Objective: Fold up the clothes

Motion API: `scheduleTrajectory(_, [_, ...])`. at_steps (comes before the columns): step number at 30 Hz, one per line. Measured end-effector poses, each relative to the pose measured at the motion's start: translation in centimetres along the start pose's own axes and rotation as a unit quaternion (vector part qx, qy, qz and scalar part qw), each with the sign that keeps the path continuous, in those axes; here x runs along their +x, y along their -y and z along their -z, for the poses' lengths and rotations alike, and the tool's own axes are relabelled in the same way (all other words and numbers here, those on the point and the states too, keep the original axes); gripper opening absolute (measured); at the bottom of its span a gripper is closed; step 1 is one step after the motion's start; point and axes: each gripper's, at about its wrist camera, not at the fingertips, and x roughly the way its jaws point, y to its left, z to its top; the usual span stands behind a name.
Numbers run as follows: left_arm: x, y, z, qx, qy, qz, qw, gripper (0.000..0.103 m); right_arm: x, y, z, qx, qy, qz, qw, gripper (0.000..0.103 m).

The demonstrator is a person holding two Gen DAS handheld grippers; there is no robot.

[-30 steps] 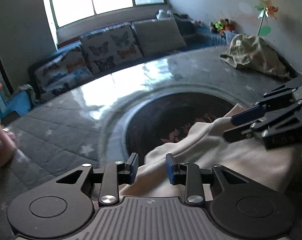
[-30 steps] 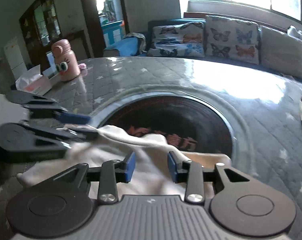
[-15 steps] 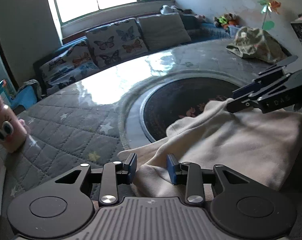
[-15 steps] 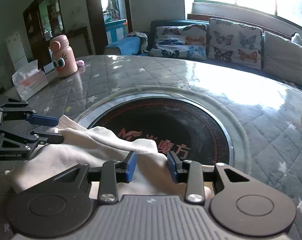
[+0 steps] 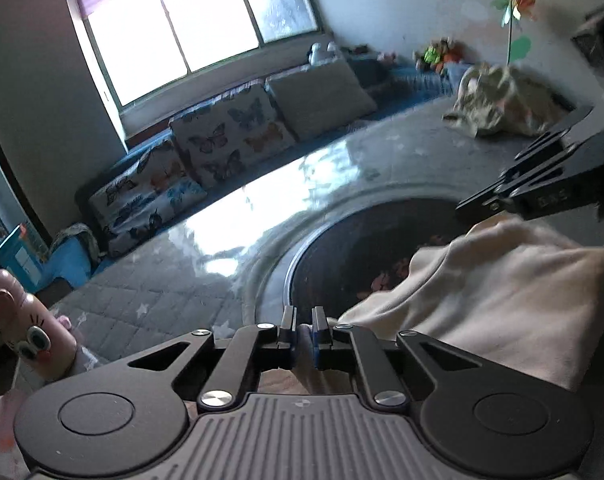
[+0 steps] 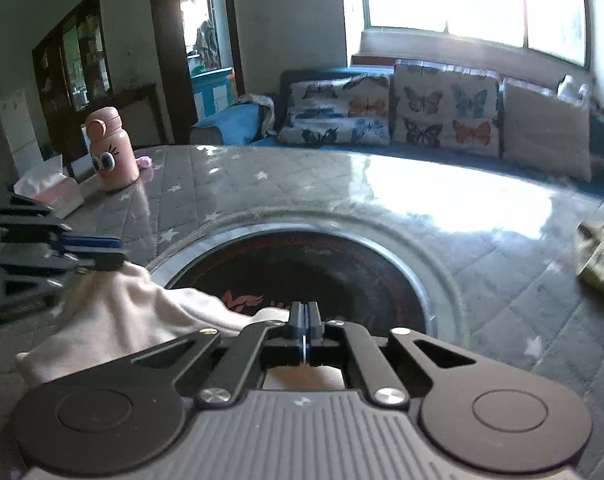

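Note:
A cream garment (image 5: 494, 296) lies bunched on the grey quilted table, partly over the dark round inset (image 5: 382, 236). My left gripper (image 5: 302, 330) is shut on the garment's near edge; cloth shows under its jaws. My right gripper (image 6: 305, 328) is shut on the garment's other edge (image 6: 134, 316). The garment hangs raised between the two. The right gripper also shows at the right of the left wrist view (image 5: 542, 184). The left gripper shows at the left of the right wrist view (image 6: 62, 252).
A pink bottle (image 6: 110, 152) and a tissue box (image 6: 50, 192) stand at the table's far left. A crumpled olive patterned garment (image 5: 498, 100) lies at the far right. A sofa with butterfly cushions (image 6: 442, 112) runs behind the table.
Both grippers have closed on the cream garment; their jaws stood apart before. The garment's edges have lifted and it is more bunched.

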Motion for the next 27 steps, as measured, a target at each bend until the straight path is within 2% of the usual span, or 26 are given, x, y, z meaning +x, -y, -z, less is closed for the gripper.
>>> scheduleTrajectory(2, [1.0,0.2,0.3,0.007,-0.014,-0.001,0.9999,0.008,0.4,0.1,0.1,0.005,-0.013,-0.017,1.0,0.011])
scheduleTrajectory(3, [1.4,0.2,0.5,0.01,-0.02,-0.004,0.9998,0.008,0.7,0.0,0.1,0.004,-0.017,-0.021,1.0,0.022])
scheduleTrajectory(4, [1.6,0.2,0.7,0.012,-0.024,-0.005,0.9996,0.008,0.9,-0.1,0.1,0.001,-0.018,-0.019,1.0,0.026])
scheduleTrajectory(7, [1.9,-0.1,0.9,0.011,-0.032,-0.008,0.9994,0.008,1.8,-0.3,0.1,-0.008,-0.03,-0.022,0.999,0.03])
scheduleTrajectory(10, [1.9,-0.3,1.0,0.008,-0.033,-0.011,0.9994,0.008,2.6,-0.3,0.3,-0.008,-0.04,-0.023,0.999,0.029])
scheduleTrajectory(12, [1.8,-0.3,0.9,0.007,-0.031,-0.012,0.9994,0.008,2.6,-0.4,0.3,-0.01,-0.04,-0.016,0.999,0.01])
scheduleTrajectory(13, [1.6,-0.3,0.8,0.006,-0.028,-0.012,0.9995,0.008,2.4,-0.5,0.3,-0.013,-0.035,-0.009,0.999,0.009])
scheduleTrajectory(14, [1.5,-0.2,0.7,0.006,-0.024,-0.011,0.9996,0.008,2.0,-0.5,0.3,-0.014,-0.027,-0.004,1.0,0.0])
scheduleTrajectory(17, [1.9,-0.1,0.7,0.009,-0.026,-0.012,0.9996,0.008,1.0,-0.2,0.3,-0.011,0.001,0.016,1.0,0.0])
scheduleTrajectory(19, [2.5,0.1,0.9,0.012,-0.037,-0.01,0.9992,0.009,1.1,0.2,0.2,0.001,-0.004,0.007,1.0,0.0])
scheduleTrajectory(22, [2.8,0.0,1.1,0.011,-0.048,-0.01,0.9987,0.013,1.7,0.9,0.0,0.023,-0.022,-0.018,0.999,0.01])
scheduleTrajectory(24, [2.5,-0.3,1.0,0.007,-0.044,-0.01,0.999,0.014,1.9,1.1,-0.2,0.033,-0.024,-0.031,0.999,0.023])
scheduleTrajectory(27, [1.9,-0.9,0.7,-0.004,-0.035,-0.012,0.9993,0.015,2.7,1.1,-0.6,0.038,-0.041,-0.046,0.997,0.025])
